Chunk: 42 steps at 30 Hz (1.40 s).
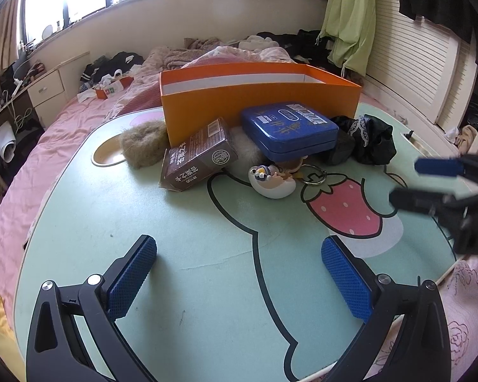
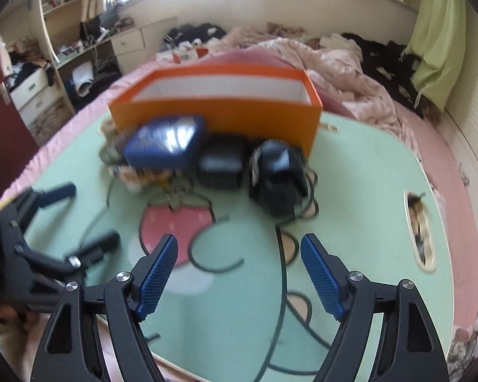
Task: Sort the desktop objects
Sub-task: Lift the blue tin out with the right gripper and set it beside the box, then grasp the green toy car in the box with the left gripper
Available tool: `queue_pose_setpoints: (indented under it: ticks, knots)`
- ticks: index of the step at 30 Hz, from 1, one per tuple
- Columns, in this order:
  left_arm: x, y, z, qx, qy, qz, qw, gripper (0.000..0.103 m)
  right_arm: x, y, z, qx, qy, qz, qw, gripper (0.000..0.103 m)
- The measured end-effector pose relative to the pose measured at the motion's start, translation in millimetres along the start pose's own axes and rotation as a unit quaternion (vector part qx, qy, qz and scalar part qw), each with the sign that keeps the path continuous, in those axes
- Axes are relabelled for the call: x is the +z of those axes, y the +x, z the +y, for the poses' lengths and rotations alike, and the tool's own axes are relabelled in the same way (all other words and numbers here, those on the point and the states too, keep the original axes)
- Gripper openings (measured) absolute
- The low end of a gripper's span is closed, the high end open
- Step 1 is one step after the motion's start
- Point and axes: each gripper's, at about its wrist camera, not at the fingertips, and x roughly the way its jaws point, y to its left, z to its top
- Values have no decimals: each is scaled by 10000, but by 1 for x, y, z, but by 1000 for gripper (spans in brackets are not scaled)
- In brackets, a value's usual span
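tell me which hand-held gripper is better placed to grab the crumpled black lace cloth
Right, probably. The crumpled black lace cloth lies nearly straight ahead of the open right hand-held gripper. From the open left hand-held gripper it sits far off to the right.

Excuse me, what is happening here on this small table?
A person holds two grippers above a green table and is about to sort the things on it. Both the left gripper and the right gripper are open and hold nothing. An orange box stands at the far side; in front of it lie a blue tin, a brown carton, a keychain figure and black cloth. Nothing is picked up yet.
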Motion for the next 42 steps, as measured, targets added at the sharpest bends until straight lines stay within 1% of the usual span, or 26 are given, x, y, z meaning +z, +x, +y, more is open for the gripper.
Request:
queue_pose_setpoints:
  ticks: [3,4,5,6,7,13,17,18,21,23,25,27,28,29,30,31,32,34,36,37,39,42]
  knots:
    - [-1,-1,1,-5,12,-18,10000,103,-3,13,0,-79,37,235,9997,81]
    - [-1,0,1,-6,11,-19,10000,103,-4,16,0,-53,69,266,9996,89]
    - [-1,0,2,-9,7,-21,10000,103,-4,18,-1,-57,112,301,9995,94]
    - [-1,0,3,-12,13,-17,10000,103,-4,20,-3,-73,151,326,9993,102]
    - [-1,0,3,-10,16,-14,10000,103,-5,21,-5,-94,184,346,9992,103]
    - [-1,-3,5,-30,42,19,10000,103,-5,21,-5,-74,168,314,9993,103]
    - [9,-3,6,-46,51,313,9995,103,-6,22,-5,-62,172,285,9994,103]
    - [15,-7,6,-70,20,281,9996,103,-6,22,-5,-55,172,280,9994,103]
    - [53,-32,10,-296,-23,-134,9995,103,-5,22,-5,-45,169,272,9995,103]
    - [91,-42,9,-356,42,-281,9990,103,-5,22,-5,-44,169,272,9995,103]
    - [132,-38,7,-504,97,-242,9984,103,-5,22,-5,-41,172,267,9995,103]
    - [168,-18,2,-778,253,-11,9967,100,-5,22,-5,-28,175,255,9995,103]
    - [184,-1,-2,-869,327,242,9954,92,-5,22,-4,-27,176,250,9995,103]
    - [197,22,-5,-953,351,627,9929,79,-5,22,-5,-23,177,245,9995,103]
    - [205,44,-8,-1014,321,969,9896,73,-5,22,-4,-23,176,242,9995,103]
    - [211,68,-10,-1058,288,1342,9849,66,-5,22,-4,-21,177,240,9996,103]
    - [213,91,-12,-1046,252,1649,9804,60,-5,22,-4,-21,177,240,9996,103]
    - [210,120,-17,-1023,194,1991,9744,57,-5,22,-4,-22,178,243,9995,103]
    - [204,136,-22,-1249,124,2197,9675,55,-5,22,-4,-21,179,243,9995,103]
    - [201,144,-25,-1285,93,2293,9648,54,-5,22,-4,-23,179,242,9995,103]
    - [196,150,-27,-1269,56,2373,9631,51,-5,22,-4,-24,177,242,9995,103]
    - [189,157,-31,-1330,151,2506,9588,51,-5,22,-4,-27,176,243,9995,103]
